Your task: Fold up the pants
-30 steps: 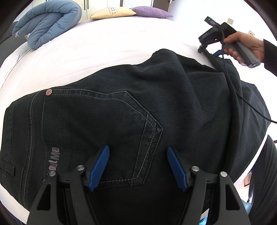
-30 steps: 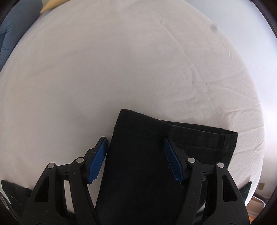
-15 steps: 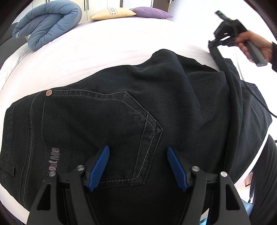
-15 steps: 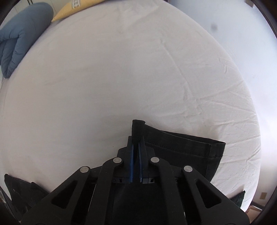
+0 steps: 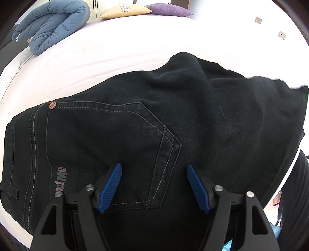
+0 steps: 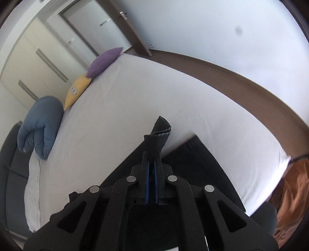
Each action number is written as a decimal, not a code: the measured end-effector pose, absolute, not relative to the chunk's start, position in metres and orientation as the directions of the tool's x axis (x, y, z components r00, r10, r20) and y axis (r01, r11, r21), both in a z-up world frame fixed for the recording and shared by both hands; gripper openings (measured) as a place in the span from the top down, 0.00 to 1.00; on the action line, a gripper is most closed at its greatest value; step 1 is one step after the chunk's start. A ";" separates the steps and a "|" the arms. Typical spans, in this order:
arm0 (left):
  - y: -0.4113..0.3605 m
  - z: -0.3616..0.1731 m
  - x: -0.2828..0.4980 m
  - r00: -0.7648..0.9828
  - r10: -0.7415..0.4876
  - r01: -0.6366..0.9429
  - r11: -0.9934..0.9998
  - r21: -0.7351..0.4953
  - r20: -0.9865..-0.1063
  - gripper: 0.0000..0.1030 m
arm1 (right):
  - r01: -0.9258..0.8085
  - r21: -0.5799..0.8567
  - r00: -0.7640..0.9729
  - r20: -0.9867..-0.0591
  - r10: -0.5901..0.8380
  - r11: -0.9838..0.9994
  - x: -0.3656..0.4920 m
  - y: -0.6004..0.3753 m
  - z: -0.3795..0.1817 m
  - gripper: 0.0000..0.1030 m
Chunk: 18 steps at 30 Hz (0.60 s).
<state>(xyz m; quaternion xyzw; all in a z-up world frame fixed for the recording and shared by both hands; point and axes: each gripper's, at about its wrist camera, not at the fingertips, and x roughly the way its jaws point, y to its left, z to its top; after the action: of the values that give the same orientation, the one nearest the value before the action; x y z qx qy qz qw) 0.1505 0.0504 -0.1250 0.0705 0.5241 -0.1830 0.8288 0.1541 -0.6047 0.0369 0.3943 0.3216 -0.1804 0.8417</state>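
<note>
Black denim pants (image 5: 135,123) lie on the white bed (image 5: 119,42), back pocket and waistband up, waist to the left. My left gripper (image 5: 154,170) is open just above the pocket's lower corner and holds nothing. My right gripper (image 6: 152,156) is shut on the hem of a pant leg (image 6: 157,139) and holds it lifted above the bed (image 6: 154,92). The leg hangs down from the jaws toward the rest of the pants (image 6: 193,164) below. The right gripper does not show in the left wrist view.
A folded blue duvet (image 5: 50,25) lies at the bed's far left, with a yellow pillow (image 5: 125,10) and a purple pillow (image 5: 170,9) at the head. In the right wrist view there are wardrobe doors (image 6: 29,63), a wooden floor (image 6: 241,75) and orange fabric (image 6: 291,195).
My right gripper shut on the leg hem, then lifted it up off the bed and tilted upward. It left the left wrist view. My left gripper stayed still and open.
</note>
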 end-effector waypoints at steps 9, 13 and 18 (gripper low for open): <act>0.036 -0.121 0.166 0.345 -0.198 0.375 0.925 -0.059 -0.917 0.28 | 0.627 0.710 0.743 -0.668 0.025 0.321 0.079 -0.634 -0.061 0.97; 0.031 -0.120 0.175 0.319 -0.179 0.380 0.924 -0.048 -0.931 0.27 | 0.613 0.723 0.757 -0.653 0.026 0.319 0.060 -0.632 -0.056 0.97; 0.024 -0.118 0.180 0.296 -0.165 0.398 0.917 -0.035 -0.941 0.25 | 0.622 0.717 0.747 -0.664 0.036 0.317 0.032 -0.641 -0.068 0.97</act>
<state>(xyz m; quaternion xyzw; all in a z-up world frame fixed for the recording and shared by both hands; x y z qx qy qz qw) 0.1802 0.0237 -0.1178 0.1028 0.5664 -0.1762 0.7985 0.0320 -0.6406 -0.0685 0.5514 0.2982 -0.1939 0.7546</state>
